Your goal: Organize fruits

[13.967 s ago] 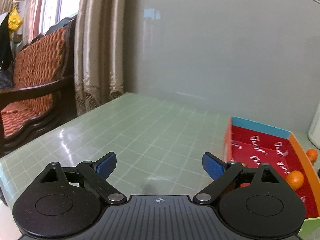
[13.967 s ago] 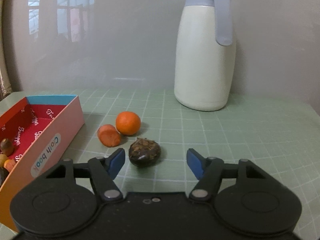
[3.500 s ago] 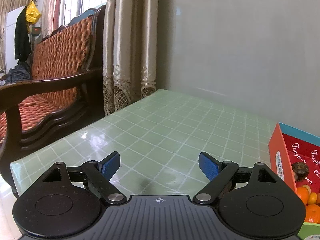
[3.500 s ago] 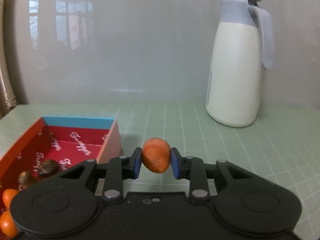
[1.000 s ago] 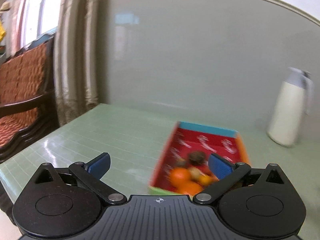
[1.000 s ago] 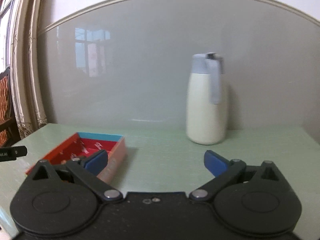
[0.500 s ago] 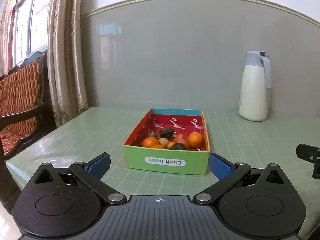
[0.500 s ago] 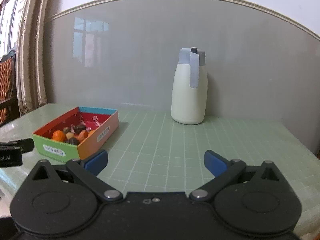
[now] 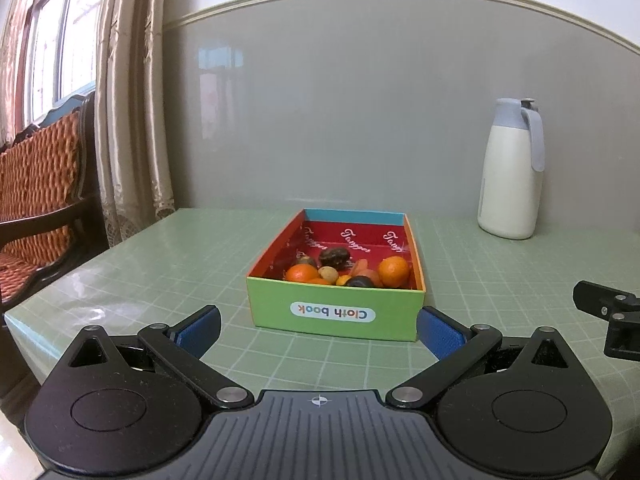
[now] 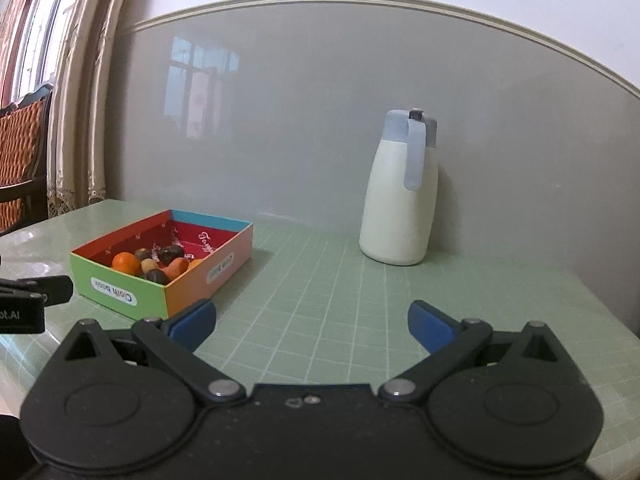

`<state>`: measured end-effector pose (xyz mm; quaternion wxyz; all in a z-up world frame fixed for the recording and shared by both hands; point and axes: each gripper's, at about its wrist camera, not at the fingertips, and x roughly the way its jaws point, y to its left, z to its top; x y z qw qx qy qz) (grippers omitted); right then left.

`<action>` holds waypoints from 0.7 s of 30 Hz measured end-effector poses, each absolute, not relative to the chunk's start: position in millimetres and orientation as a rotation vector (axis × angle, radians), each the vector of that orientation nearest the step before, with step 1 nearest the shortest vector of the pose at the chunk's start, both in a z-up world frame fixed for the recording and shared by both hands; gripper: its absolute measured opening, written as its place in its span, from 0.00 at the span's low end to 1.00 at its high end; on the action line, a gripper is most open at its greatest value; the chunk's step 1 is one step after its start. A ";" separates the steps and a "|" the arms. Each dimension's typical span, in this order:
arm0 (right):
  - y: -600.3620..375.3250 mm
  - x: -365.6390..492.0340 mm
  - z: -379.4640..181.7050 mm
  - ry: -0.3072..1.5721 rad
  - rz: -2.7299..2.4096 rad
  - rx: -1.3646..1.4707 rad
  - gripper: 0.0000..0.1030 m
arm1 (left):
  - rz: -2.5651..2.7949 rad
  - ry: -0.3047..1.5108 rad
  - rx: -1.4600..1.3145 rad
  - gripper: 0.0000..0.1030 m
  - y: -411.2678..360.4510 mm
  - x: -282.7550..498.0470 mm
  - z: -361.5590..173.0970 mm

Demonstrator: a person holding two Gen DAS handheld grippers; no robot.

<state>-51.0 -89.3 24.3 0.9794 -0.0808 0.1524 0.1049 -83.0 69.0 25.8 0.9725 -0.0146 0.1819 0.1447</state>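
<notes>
Both grippers are drawing back, the left gripper [image 9: 318,326] and right gripper [image 10: 312,320] hanging with jaws spread and empty, since the fruits [image 9: 348,270] are sitting inside the cardboard box [image 9: 334,316] at frame centre.

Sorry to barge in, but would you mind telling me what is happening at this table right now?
A person is sorting fruit with a handheld gripper in each hand. The fruit all lies in the colourful box on the green table; none shows outside it. The left gripper and right gripper are both open and empty, held back from the box. A white jug stands by the wall.
</notes>
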 end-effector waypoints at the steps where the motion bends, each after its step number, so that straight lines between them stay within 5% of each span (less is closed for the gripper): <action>1: -89.5 -51.0 24.2 0.308 0.210 -0.163 1.00 | 0.291 0.366 -0.033 1.00 69.4 -83.1 25.9; 21: -97.0 -50.5 24.6 0.316 0.215 -0.144 1.00 | 0.288 0.371 -0.050 1.00 69.1 -80.6 25.4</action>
